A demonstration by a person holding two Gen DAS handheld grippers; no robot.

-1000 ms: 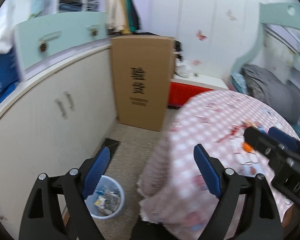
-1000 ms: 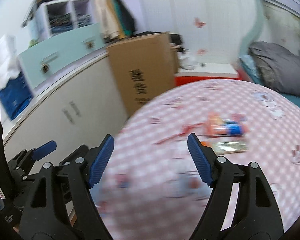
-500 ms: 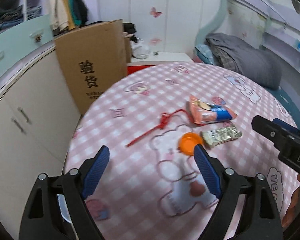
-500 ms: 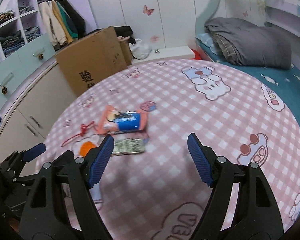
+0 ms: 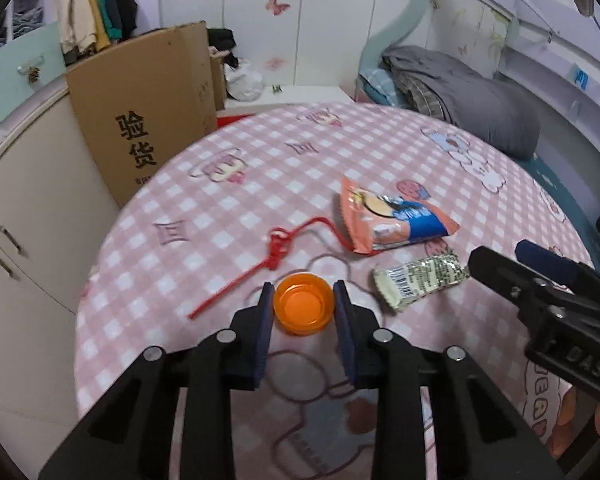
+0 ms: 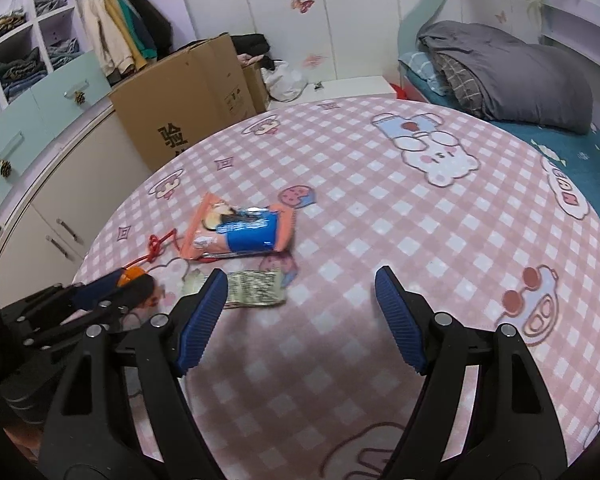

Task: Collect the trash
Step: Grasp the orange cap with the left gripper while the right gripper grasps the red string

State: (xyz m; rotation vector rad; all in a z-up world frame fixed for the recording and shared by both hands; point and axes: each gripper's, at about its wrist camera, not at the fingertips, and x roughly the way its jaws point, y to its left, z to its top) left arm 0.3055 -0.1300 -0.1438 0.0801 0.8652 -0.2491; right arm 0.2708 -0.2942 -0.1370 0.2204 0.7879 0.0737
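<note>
On the pink checked tablecloth point(image 5: 220, 200) lie an orange cap point(image 5: 303, 308), a knotted red string point(image 5: 278, 248), an orange and blue snack bag point(image 5: 392, 220) and a small green-white wrapper point(image 5: 420, 276). My left gripper point(image 5: 302, 286) is closing its jaws around the cap, and both pads touch its sides. My right gripper point(image 6: 300, 276) stands open above bare cloth. Its left finger is right beside the wrapper point(image 6: 256, 286), with the snack bag point(image 6: 240, 232) just beyond. The right wrist view shows only a sliver of the cap point(image 6: 130, 274) behind the left gripper's fingers.
A tall cardboard box point(image 5: 148, 128) stands at the table's far left edge, against white cabinets point(image 5: 28, 240). A bed with a grey blanket point(image 5: 460, 92) runs along the right. The table's right half point(image 6: 440, 220) holds only the printed cloth.
Both views swung from the floor, bin and cabinets onto the tabletop. The left gripper came down over the orange cap and its jaws narrowed around it. The right jaws stayed wide.
</note>
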